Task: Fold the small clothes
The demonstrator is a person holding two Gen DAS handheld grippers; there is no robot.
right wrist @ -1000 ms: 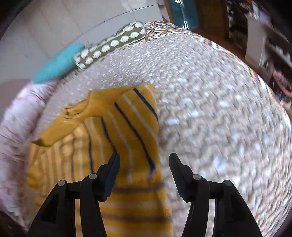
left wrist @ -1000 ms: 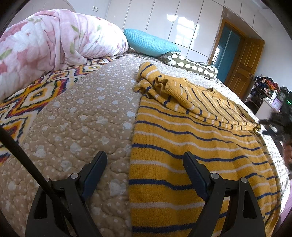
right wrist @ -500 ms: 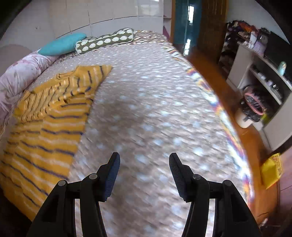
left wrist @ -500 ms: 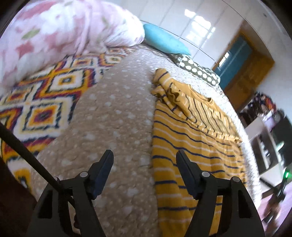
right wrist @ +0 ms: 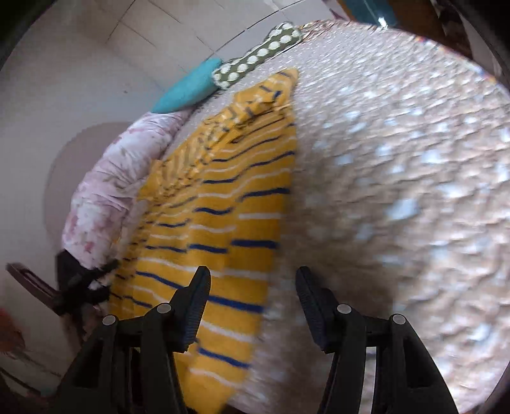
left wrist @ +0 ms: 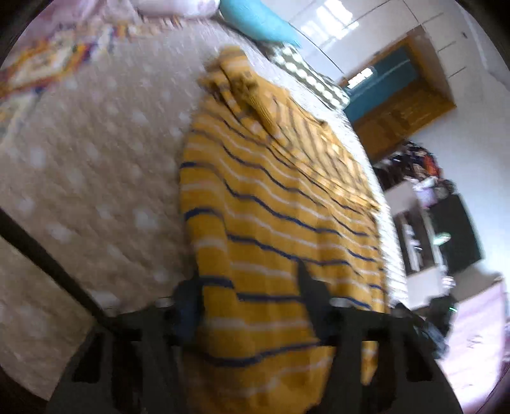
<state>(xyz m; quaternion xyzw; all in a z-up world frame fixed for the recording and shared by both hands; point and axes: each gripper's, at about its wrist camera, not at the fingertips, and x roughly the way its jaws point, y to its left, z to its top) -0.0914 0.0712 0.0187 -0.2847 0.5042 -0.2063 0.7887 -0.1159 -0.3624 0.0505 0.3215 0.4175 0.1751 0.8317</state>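
Striped sweater (left wrist: 274, 203) flat on quilt (left wrist: 95, 165), long axis from lower centre to upper centre, neck end toward pillows (left wrist: 255, 16), left gripper (left wrist: 248, 286) jaws just closing around its near hem, grip unclear through blur, right gripper (right wrist: 253, 286) jaws spread over its lower right edge.

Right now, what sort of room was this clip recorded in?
Most likely a home bedroom. A yellow knit sweater with navy and white stripes lies on a bed under a beige quilted bedspread with pale dots, a turquoise pillow sits at the head, and a brown wooden door stands behind.
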